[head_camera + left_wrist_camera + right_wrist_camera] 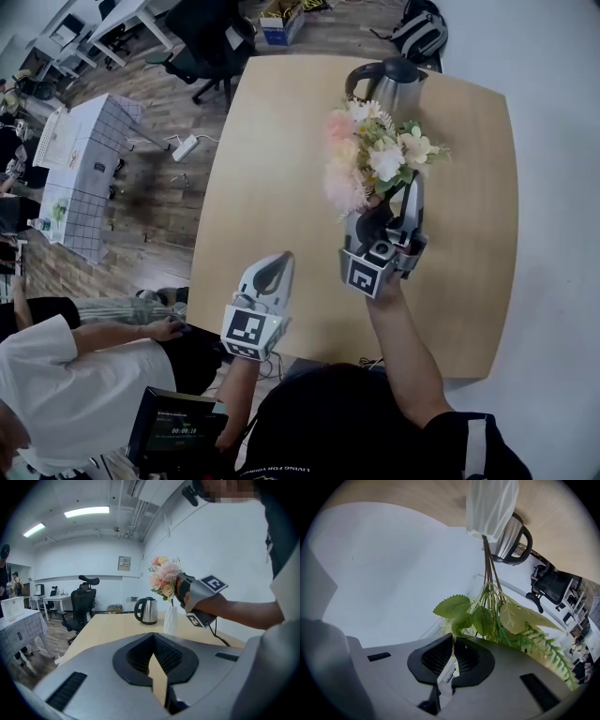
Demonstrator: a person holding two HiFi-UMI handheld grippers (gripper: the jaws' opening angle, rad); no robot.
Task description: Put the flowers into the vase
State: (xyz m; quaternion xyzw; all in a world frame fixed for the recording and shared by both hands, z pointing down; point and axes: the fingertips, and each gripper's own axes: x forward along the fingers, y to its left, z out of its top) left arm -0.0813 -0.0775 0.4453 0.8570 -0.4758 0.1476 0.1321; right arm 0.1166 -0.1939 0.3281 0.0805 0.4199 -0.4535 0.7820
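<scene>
A bunch of pink and cream flowers (370, 155) with green leaves stands with its stems in a white vase (170, 619) on the wooden table (281, 141). My right gripper (401, 192) reaches up into the bunch from the near side. Its jaws are shut, with leaves (461, 620) right at the tips of the right gripper (453, 635) and the stems running past them down into the vase (492, 506). No stem shows between the pads. My left gripper (281, 258) hangs over the table's near left edge, shut and empty, pointing at the vase.
A steel kettle (394, 84) stands on the table just behind the vase. A black office chair (211, 42) is at the far edge. A person in white (56, 394) sits at the lower left, near a grid-patterned white table (84, 159).
</scene>
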